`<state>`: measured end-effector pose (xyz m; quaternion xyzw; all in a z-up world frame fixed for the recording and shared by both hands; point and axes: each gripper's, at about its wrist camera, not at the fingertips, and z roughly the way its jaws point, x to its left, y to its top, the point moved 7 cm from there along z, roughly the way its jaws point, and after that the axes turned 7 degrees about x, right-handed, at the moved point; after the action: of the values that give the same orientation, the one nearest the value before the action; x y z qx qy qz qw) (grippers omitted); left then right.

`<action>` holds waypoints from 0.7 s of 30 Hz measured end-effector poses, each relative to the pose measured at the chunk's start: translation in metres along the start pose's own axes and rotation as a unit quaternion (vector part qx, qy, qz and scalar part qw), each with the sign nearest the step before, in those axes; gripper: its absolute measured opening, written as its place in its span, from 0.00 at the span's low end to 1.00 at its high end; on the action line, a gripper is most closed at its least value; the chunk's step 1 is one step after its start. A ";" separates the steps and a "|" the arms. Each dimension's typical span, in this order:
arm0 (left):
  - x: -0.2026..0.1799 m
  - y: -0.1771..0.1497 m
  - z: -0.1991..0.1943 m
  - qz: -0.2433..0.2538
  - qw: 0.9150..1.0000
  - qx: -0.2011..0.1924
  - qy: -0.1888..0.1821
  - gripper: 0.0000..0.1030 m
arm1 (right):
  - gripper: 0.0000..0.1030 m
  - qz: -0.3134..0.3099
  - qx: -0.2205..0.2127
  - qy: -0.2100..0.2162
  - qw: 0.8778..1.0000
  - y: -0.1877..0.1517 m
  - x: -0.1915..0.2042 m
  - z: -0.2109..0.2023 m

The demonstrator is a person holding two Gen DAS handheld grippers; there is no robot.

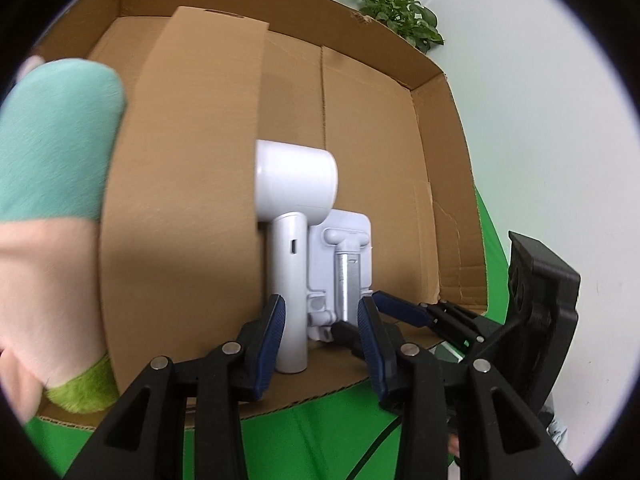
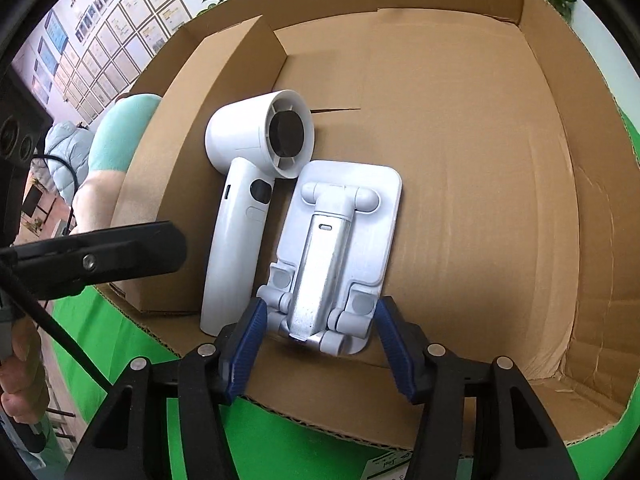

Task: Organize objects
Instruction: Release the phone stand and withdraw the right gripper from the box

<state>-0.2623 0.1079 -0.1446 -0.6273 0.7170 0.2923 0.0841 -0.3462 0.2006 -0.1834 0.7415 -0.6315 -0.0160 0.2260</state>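
Right tongs (image 2: 318, 340) apart, straddling near end of phone stand (image 2: 340, 248), pads not pressing. Stand likely rigid, light, smooth plastic; grip flat side edges. Left tongs (image 1: 322, 336) look apart, empty, beside fan (image 1: 294, 216).

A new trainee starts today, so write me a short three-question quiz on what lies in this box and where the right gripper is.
1. True or false: the fan lies outside the cardboard box.
2. What has its near end between the fingers of the right gripper? A) the fan B) the phone stand C) a cup
3. In the right wrist view, on which side of the fan does the phone stand lie?

Key: 1 false, as it lies on the box floor. 2 B. 3 On its right, close beside it.
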 end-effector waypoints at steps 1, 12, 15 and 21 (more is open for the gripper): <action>0.002 -0.001 -0.002 0.001 1.000 -0.002 -0.003 0.34 | 0.54 0.003 -0.001 0.003 1.000 0.001 0.000 0.001; -0.012 -0.001 -0.018 0.049 0.997 -0.053 0.026 0.34 | 0.47 -0.007 -0.011 -0.042 0.999 0.027 0.000 0.005; -0.012 -0.003 -0.022 0.056 0.996 -0.059 0.030 0.34 | 0.47 -0.011 -0.016 -0.046 0.999 0.028 0.003 0.006; -0.010 -0.007 -0.028 0.066 0.992 -0.083 0.064 0.37 | 0.51 -0.011 -0.019 -0.045 0.999 0.033 0.005 0.002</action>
<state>-0.2469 0.1012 -0.1188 -0.6011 0.7338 0.3148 -0.0333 -0.3764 0.1922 -0.1723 0.7427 -0.6323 -0.0633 0.2111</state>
